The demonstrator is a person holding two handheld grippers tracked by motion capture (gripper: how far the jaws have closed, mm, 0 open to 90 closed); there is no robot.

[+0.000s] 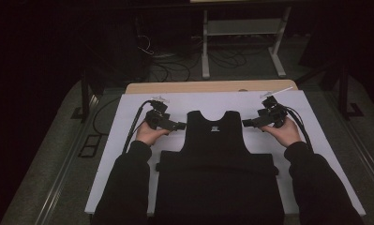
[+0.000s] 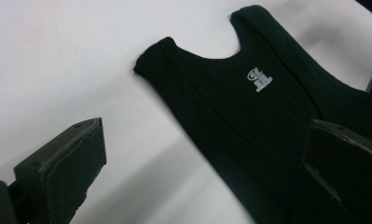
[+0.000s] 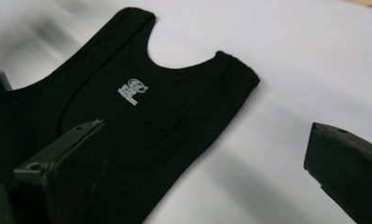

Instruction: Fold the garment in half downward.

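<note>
Two black-sleeved forearms enter from the near edge of the desk (image 1: 128,101), one on either side of a black sleeveless top (image 1: 216,154) that lies flat on the white sheet (image 1: 316,136) covering the desk. Nearest the person, the lower part of the top is folded into a broad band across its width; beyond that band the chest panel narrows toward two shoulder straps and a scooped neckline, which point away from the person. A small white logo (image 2: 259,80) sits just below the neckline. The left hand (image 1: 148,134) holds the left gripper (image 1: 182,125) just beside the top's left armhole edge, jaws spread apart and holding nothing. In the left gripper view, one jaw hangs over the dark fabric and the other over the bare sheet. The right hand (image 1: 282,132) holds the right gripper (image 1: 244,123) just beside the opposite armhole, jaws likewise spread apart and empty, with one over the fabric and one over the sheet. Beyond the top, past the far desk edge, cables (image 1: 175,65) lie on the floor beside a white metal stand (image 1: 205,51).
</note>
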